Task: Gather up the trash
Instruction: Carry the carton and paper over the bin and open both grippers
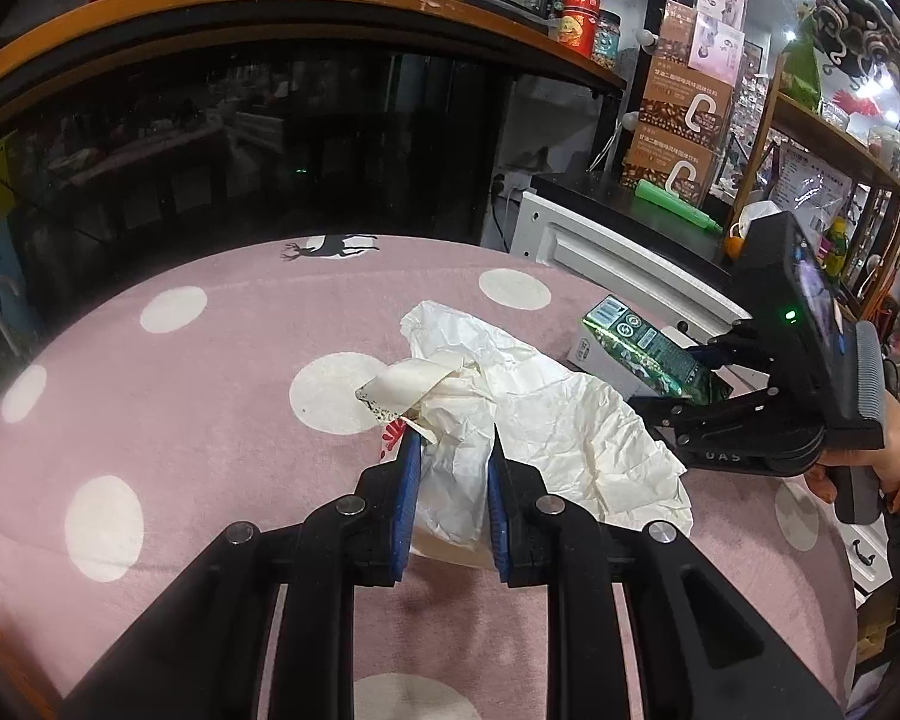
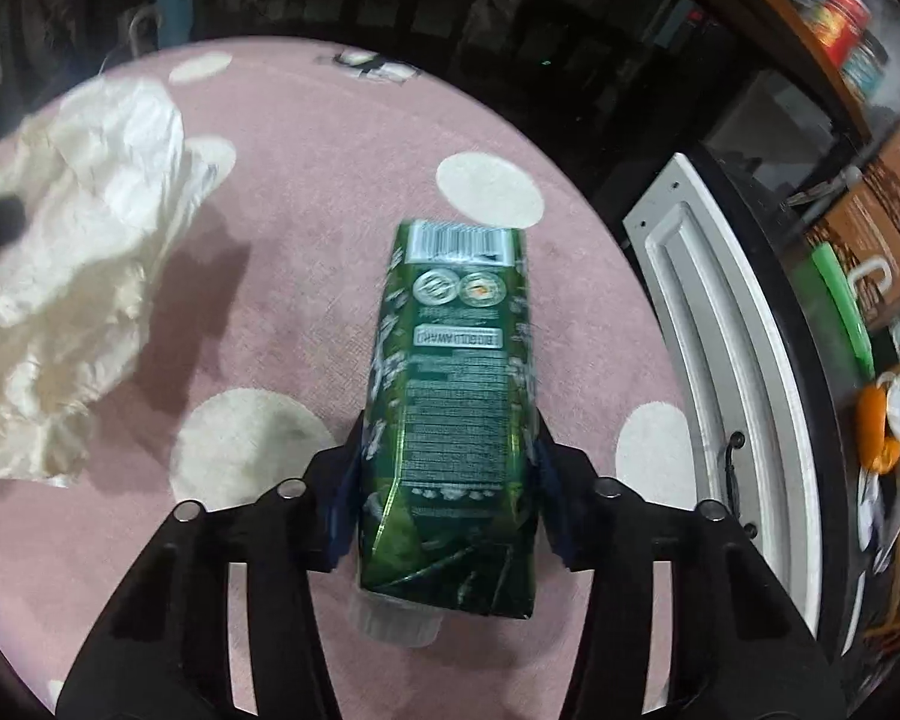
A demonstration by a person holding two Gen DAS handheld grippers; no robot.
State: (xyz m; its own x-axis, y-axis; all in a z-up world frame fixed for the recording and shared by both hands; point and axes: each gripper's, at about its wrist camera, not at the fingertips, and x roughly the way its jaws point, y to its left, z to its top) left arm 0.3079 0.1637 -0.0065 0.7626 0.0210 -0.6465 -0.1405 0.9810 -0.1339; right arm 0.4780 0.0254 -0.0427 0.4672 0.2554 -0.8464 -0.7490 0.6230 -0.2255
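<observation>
My right hand-held gripper (image 2: 444, 480) is clamped across the green drink carton (image 2: 450, 408) over the pink bench (image 2: 306, 192) — light, dented, probably slick. My left hand-held gripper (image 1: 450, 450) pinches the soft white plastic bag (image 1: 546, 414).

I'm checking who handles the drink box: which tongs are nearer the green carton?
Right. The right tongs are shut on the green carton, pads against both sides. The left tongs are apart from it, gripping the white bag.
</observation>
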